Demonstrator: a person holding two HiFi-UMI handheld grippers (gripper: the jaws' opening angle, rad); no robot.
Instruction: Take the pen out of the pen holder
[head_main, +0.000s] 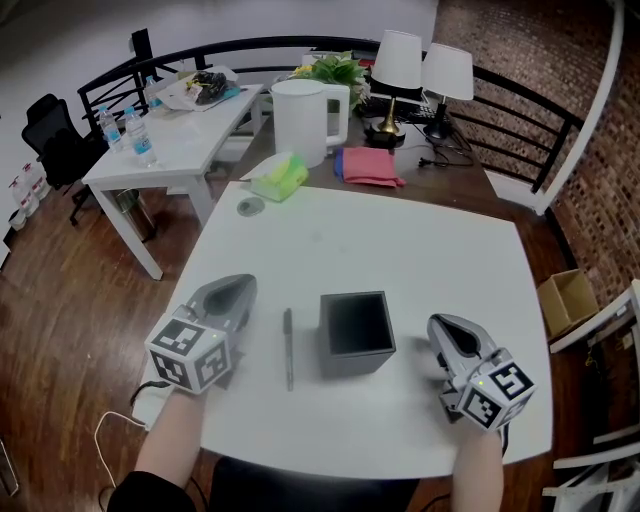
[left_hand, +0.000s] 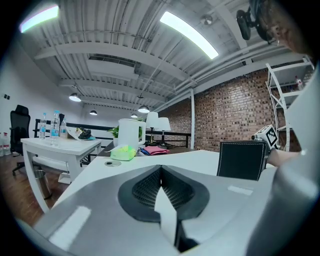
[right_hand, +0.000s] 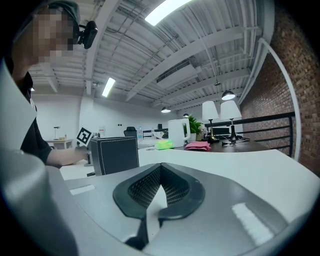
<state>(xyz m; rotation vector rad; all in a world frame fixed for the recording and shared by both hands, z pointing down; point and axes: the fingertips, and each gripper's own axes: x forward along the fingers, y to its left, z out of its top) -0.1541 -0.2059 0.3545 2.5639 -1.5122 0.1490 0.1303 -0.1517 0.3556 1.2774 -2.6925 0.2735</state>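
A dark pen (head_main: 288, 347) lies flat on the white table (head_main: 420, 260), just left of the black square pen holder (head_main: 356, 332), whose inside looks dark and bare. My left gripper (head_main: 236, 291) rests on the table left of the pen, shut, with nothing between its jaws. My right gripper (head_main: 448, 335) sits right of the holder, also shut and holding nothing. In the left gripper view the holder (left_hand: 241, 160) stands ahead to the right. The right gripper view has the holder (right_hand: 114, 155) ahead to the left.
Beyond the white table's far edge stand a white kettle (head_main: 303, 120), a green packet (head_main: 280, 178), a pink cloth (head_main: 365, 165) and two lamps (head_main: 420, 70). A second white table (head_main: 170, 140) with water bottles is at far left. A cardboard box (head_main: 566, 300) sits on the floor at right.
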